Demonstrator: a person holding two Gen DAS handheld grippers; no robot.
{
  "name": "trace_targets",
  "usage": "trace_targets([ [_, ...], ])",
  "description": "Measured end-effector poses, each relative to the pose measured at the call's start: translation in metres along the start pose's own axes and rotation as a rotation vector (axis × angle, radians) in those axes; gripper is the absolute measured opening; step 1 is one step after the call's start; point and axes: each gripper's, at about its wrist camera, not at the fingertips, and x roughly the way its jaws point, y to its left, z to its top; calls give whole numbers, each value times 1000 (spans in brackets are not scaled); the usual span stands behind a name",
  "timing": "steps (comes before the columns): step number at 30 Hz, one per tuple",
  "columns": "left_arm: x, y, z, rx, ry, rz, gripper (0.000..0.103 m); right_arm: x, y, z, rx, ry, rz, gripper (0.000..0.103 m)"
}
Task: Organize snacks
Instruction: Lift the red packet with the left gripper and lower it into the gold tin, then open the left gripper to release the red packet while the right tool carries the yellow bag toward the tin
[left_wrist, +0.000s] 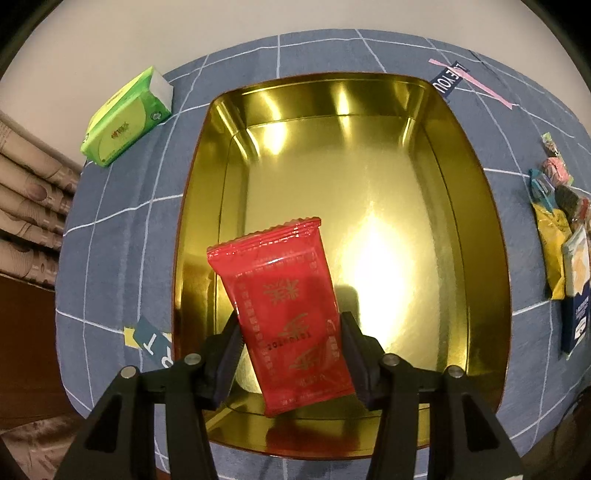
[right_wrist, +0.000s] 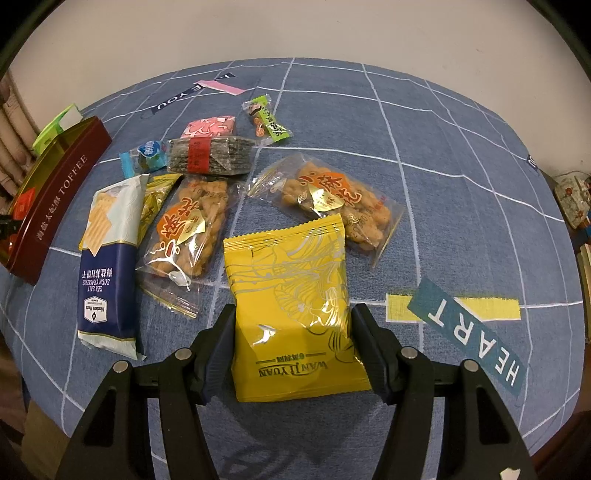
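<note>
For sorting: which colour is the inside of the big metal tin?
Shiny gold inside the metal tin, best seen in the left wrist view.

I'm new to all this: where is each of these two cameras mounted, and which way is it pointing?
Left wrist view: sits on the left claw, looking steeply down into the gold tin; its black fingers clamp a red packet.
Right wrist view: sits on the right claw, looking down at loose snacks on the blue checked cloth; its fingers clamp a yellow packet.
Shared: the tin (its dark red TOFFEE side shows at right view's left edge), the cracker pack and the cloth.
</note>
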Motion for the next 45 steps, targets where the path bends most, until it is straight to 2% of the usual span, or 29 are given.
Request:
trace_targets([
  [8, 2, 0, -2, -17, 6, -12, 53, 1, 2, 1, 10, 3, -10, 58],
  [12, -3, 1, -2, -27, -10, -12, 63, 0, 2, 1, 18, 3, -17, 57],
  [16, -14, 5, -1, -45, -41, -27, 63, -1, 2, 1, 31, 4, -24, 56],
  [20, -32, 11, -6, -105, -92, -52, 63, -10, 1, 1, 54, -9, -31, 56],
  [25, -52, 30, -17, -215, -167, 8, 63, -35, 1, 8, 91, -54, -49, 56],
  [29, -63, 51, -31, -299, -206, 0, 63, -55, 13, 24, 104, -91, -10, 56],
  [33, -63, 70, -44, -372, -204, -4, 63, -69, 52, 47, 57, -112, 58, 56],
  [37, -62, 82, -57, -393, -201, 40, 63, -76, 110, 64, -48, -137, 108, 56],
  [42, -56, 99, -79, -453, -183, -2, 63, -75, 184, 77, -133, -132, 196, 56],
  [45, -54, 106, -88, -481, -173, -5, 63, -67, 219, 83, -140, -110, 243, 56],
])
